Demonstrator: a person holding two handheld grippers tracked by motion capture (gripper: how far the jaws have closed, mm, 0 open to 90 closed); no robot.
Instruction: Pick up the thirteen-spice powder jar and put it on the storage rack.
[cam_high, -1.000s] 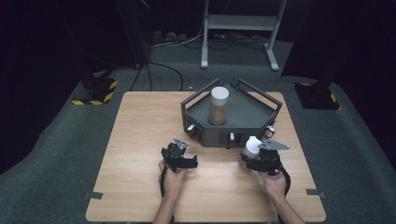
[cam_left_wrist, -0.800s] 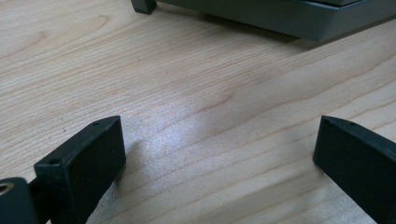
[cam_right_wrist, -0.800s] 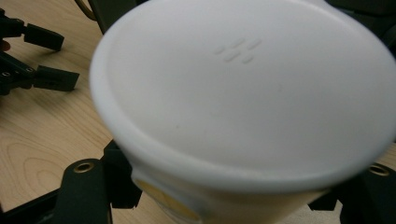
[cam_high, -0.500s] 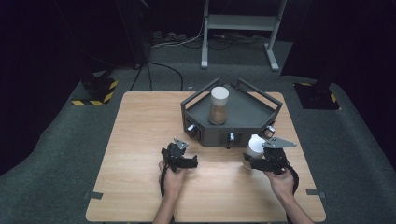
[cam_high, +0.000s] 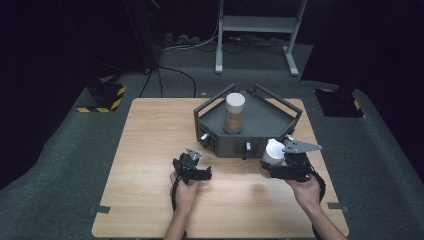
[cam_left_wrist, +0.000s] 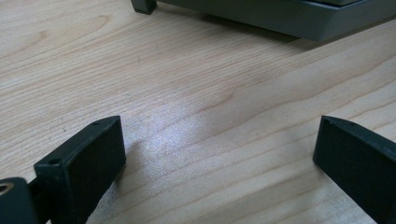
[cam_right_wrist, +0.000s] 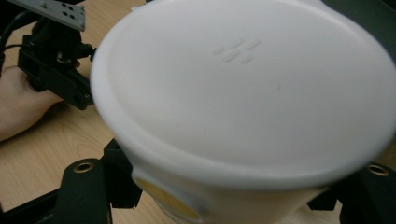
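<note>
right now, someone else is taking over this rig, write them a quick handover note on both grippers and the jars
Left hand-held gripper: open, holding nothing, low over the bare wooden table in front of the grey tray.
Right hand-held gripper: shut on a white-lidded jar, carried just off the tray's front right corner.
A second jar with a white lid and brown contents stands upright on the tray.
Done: one jar on the tray, one in the grip.
Left: probably set the held jar where it belongs; whether it is going onto the tray or coming off cannot be told from this moment.
</note>
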